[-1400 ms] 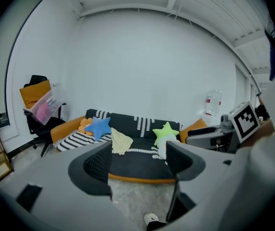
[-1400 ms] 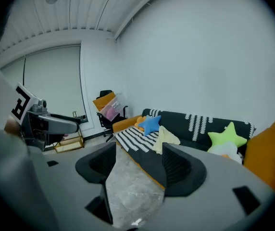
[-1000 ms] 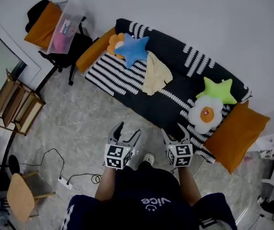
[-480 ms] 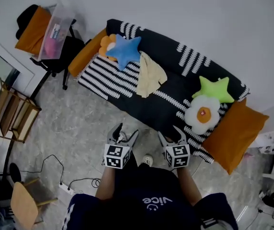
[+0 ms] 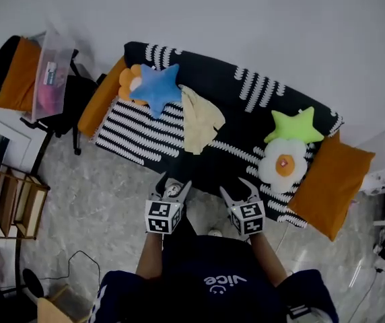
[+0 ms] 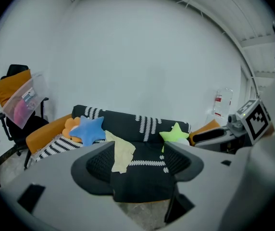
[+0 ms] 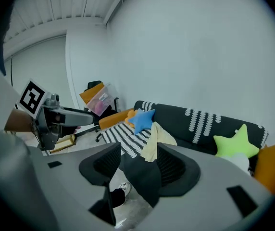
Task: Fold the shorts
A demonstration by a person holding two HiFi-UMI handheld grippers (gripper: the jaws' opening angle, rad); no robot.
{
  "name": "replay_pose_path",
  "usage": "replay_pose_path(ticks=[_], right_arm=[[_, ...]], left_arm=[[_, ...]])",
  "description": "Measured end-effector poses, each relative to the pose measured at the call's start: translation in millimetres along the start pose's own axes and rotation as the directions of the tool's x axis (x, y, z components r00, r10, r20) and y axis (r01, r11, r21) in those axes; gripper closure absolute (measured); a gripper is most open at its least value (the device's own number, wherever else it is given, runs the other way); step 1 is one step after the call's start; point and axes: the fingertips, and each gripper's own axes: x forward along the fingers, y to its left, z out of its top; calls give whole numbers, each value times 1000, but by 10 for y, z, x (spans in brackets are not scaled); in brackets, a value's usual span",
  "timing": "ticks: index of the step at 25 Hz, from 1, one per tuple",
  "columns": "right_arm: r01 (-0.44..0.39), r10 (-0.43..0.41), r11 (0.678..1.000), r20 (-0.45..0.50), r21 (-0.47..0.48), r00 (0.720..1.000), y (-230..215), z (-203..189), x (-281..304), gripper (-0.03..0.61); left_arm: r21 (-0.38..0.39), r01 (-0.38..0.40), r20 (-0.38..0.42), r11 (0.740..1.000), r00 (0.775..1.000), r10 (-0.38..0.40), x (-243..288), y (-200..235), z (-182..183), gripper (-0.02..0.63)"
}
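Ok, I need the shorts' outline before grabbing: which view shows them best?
The head view: from above, the shorts lie whole on the sofa. Both gripper views see them side-on, partly behind a jaw; the right gripper is closing its empty jaws.

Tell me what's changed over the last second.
The person has stepped closer to the sofa, bringing the left gripper and right gripper near its front edge. Right jaws are closing with nothing between; left jaws open, empty. Nothing grasped. The yellow shorts and cushions lie as before.
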Motion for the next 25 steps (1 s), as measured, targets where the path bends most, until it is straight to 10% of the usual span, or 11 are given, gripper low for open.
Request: replay_pose_path(ticks=[25], right_arm=[[260, -246, 918, -86, 300, 965, -111, 844, 1804, 397]], left_arm=[[157, 354, -232, 922, 920, -314, 1700, 1627, 843, 367]])
